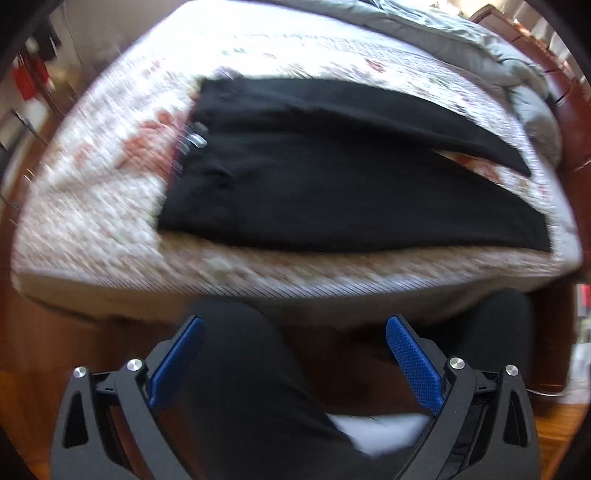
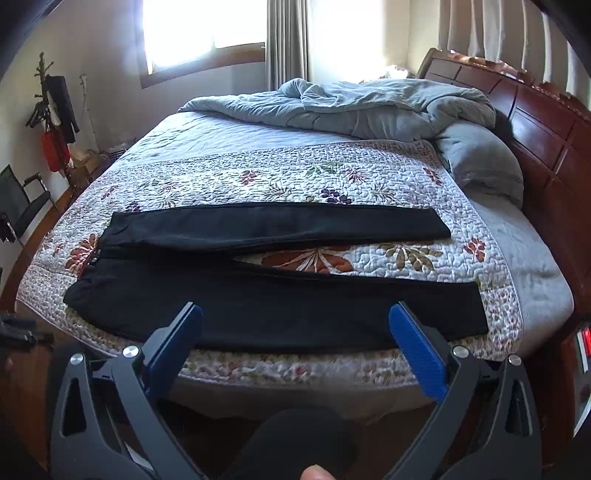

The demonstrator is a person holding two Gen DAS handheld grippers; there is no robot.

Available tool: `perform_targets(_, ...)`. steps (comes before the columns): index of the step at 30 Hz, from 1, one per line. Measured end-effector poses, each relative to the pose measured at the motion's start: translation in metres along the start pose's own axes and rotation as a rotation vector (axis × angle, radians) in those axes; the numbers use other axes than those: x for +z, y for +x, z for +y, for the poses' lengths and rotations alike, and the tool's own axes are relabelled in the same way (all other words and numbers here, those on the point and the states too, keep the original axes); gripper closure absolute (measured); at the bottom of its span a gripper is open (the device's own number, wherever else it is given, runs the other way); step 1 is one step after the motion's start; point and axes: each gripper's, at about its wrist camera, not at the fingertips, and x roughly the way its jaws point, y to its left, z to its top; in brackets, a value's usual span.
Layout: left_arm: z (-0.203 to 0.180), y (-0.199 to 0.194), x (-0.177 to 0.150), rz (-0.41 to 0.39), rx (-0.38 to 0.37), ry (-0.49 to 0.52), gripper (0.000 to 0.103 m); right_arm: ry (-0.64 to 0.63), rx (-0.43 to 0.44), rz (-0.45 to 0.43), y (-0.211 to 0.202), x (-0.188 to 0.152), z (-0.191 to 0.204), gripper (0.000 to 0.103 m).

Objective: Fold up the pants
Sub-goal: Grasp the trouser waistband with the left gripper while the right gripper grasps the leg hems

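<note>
Zero folds done as far as I can tell: the black pants [image 2: 273, 291] are laid out flat across the near side of the bed [image 2: 369, 369], waistband off to the left and both legs spread apart toward the right, so the whole job looks still ahead. Left claw [image 1: 294, 363] and right claw [image 2: 295, 352] both hang off the bed edge with blue pads spread wide and nothing in them. Bed's got a floral quilt [image 2: 295, 173], a bunched grey comforter [image 2: 369, 107] by the wooden headboard [image 2: 546, 136], bright window [image 2: 203, 29] behind.
</note>
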Motion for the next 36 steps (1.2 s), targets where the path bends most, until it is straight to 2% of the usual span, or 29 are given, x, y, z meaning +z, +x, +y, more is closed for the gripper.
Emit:
perform_targets(1, 0.01, 0.003, 0.01, -0.03, 0.044, 0.024, 0.004, -0.002, -0.002, 0.03, 0.012, 0.002, -0.003, 0.003)
perform_targets(2, 0.019, 0.005, 0.02, -0.046, 0.05, 0.03, 0.004, 0.011, 0.018, 0.06, 0.024, 0.006, -0.007, 0.003)
perform_targets(5, 0.06, 0.021, 0.062, -0.055, 0.024, -0.028, 0.004, 0.055, 0.079, 0.104, 0.05, 0.012, -0.02, 0.003)
perform_targets(8, 0.098, 0.04, 0.109, -0.071, -0.035, -0.091, 0.004, 0.054, 0.082, 0.139, 0.074, 0.02, -0.021, 0.003)
perform_targets(9, 0.112, 0.045, 0.129, -0.096, -0.044, -0.116, 0.004, 0.049, 0.084, 0.155, 0.085, 0.024, -0.021, 0.003)
perform_targets(11, 0.13, 0.052, 0.158, -0.15, -0.009, -0.154, 0.005, 0.044, 0.084, 0.171, 0.099, 0.028, -0.021, 0.003)
perform_targets(13, 0.153, 0.065, 0.193, -0.207, -0.049, -0.194, 0.005, 0.044, 0.085, 0.195, 0.115, 0.032, -0.023, 0.003)
perform_targets(14, 0.162, 0.074, 0.208, -0.2, -0.064, -0.215, 0.004, 0.047, 0.084, 0.208, 0.122, 0.033, -0.023, 0.003)
perform_targets(15, 0.172, 0.09, 0.232, -0.148, -0.104, -0.224, 0.004, 0.057, 0.091, 0.224, 0.133, 0.036, -0.025, 0.003)
perform_targets(17, 0.181, 0.113, 0.262, -0.097, -0.103, -0.205, 0.004, 0.074, 0.112, 0.241, 0.147, 0.039, -0.029, 0.003)
perform_targets(19, 0.185, 0.128, 0.285, -0.118, -0.106, -0.174, 0.004, 0.101, 0.158, 0.264, 0.164, 0.046, -0.035, 0.003)
perform_targets(20, 0.189, 0.138, 0.295, -0.112, -0.132, -0.173, 0.004, 0.112, 0.184, 0.275, 0.171, 0.049, -0.038, 0.003)
perform_targets(22, 0.195, 0.16, 0.314, -0.092, -0.244, -0.176, 0.004, 0.136, 0.241, 0.296, 0.189, 0.06, -0.049, 0.003)
perform_targets(23, 0.195, 0.168, 0.319, -0.08, -0.258, -0.171, 0.005, 0.147, 0.262, 0.305, 0.197, 0.065, -0.055, 0.003)
perform_targets(25, 0.192, 0.19, 0.329, -0.052, -0.274, -0.14, 0.005, 0.17, 0.322, 0.334, 0.216, 0.078, -0.071, 0.003)
perform_targets(27, 0.195, 0.207, 0.335, -0.024, -0.281, -0.121, 0.009, 0.186, 0.345, 0.362, 0.235, 0.091, -0.092, 0.003)
perform_targets(29, 0.191, 0.22, 0.338, 0.008, -0.281, -0.082, 0.024, 0.204, 0.348, 0.379, 0.249, 0.101, -0.111, 0.003)
perform_targets(31, 0.187, 0.222, 0.337, 0.006, -0.268, -0.036, 0.032, 0.229, 0.369, 0.382, 0.26, 0.114, -0.139, 0.003)
perform_targets(36, 0.178, 0.216, 0.338, 0.03, -0.335, 0.008, 0.032, 0.29, 0.372, 0.346, 0.279, 0.145, -0.202, 0.003)
